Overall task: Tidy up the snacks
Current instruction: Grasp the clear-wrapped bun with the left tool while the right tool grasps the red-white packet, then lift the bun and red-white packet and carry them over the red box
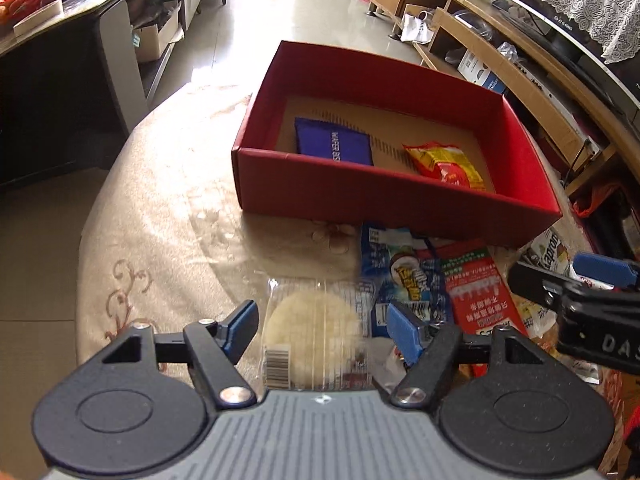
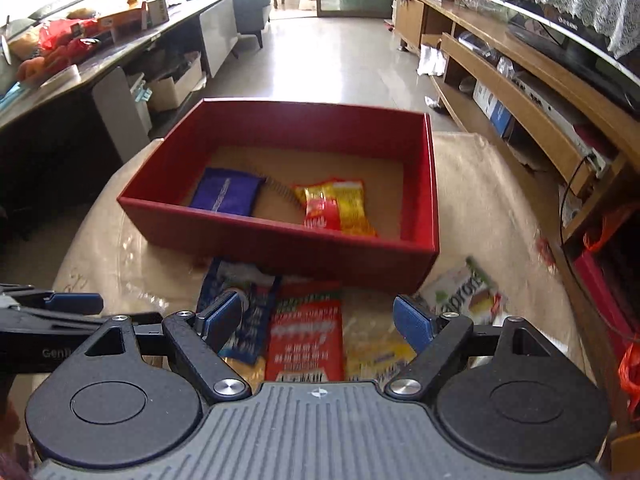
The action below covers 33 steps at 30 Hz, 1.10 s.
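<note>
Two snack packets [image 2: 228, 194] [image 2: 334, 208] lie inside one red box [image 2: 280, 240].

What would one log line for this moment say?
left gripper: open over round cake | right gripper: open, empty | red box: two snacks

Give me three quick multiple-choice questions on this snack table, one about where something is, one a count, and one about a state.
1. Where does the purple packet lie?
A. on the floor
B. inside the red box
C. on the shelf

2. How many packets lie in the red box?
A. two
B. four
C. none

3. How do the jaws of the left gripper stand?
A. clamped shut on a packet
B. apart, touching nothing
C. out of view

Answers:
1. B, it lies on the box floor beside the yellow and red packet.
2. A, only those two show.
3. B, the clear-wrapped round cake lies below the gap, ungripped.
</note>
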{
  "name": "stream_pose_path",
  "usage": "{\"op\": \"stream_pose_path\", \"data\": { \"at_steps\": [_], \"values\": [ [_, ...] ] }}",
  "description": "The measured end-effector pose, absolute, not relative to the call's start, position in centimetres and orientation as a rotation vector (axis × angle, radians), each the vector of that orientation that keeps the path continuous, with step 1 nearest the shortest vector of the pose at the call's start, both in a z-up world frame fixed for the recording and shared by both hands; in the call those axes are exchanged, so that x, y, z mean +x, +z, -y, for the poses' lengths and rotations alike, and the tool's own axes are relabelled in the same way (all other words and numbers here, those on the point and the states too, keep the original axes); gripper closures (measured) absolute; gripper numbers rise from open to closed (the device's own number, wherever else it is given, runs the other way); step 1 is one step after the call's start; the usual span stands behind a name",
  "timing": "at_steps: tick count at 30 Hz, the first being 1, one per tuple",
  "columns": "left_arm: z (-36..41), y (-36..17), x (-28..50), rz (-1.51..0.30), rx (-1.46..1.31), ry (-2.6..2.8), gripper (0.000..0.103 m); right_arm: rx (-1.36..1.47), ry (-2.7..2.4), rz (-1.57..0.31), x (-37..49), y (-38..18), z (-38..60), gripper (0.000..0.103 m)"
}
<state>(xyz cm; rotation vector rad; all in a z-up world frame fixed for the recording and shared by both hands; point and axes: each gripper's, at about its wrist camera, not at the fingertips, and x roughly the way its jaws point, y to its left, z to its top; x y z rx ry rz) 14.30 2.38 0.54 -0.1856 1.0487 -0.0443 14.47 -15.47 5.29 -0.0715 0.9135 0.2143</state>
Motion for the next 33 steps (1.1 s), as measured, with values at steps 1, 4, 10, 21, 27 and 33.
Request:
{"op": "stream_pose_path", "data": {
  "at_steps": [1,4,10,21,27,33],
  "values": [
    [-2.4,0.4,14.3,-1.051,-0.186,-0.037,0.037,-0.064,0.212,-0.919,14.2,5.2,15.6,0.016],
    [-2.8,-0.4,14.6,-1.068,-0.191,-0.019,0.035,-0.052,0.204,-0.925,13.8,5.2,16.1,0.016],
    [-2.8,-2.9,15.6,-1.133,-0.247,0.004,0.034,-0.037,0.193,-0.94,13.8,4.9,17.1,0.016],
    [-2.6,-1.7,14.5,-1.111,-0.214,-0.008,0.05,-0.076,0.193,-0.977,14.4,3.7,17.0,0.018],
    [-3.7,-0.7,13.7,-1.104,-0.251,-0.047,0.05,-0.1,0.233,-1.031,15.2,2.1,15.3,0.023],
    [-4.7,-0.9,13.7,-1.138,-0.303,-0.074,0.05,-0.134,0.224,-1.074,16.6,0.3,14.2,0.026]
  ]
}}
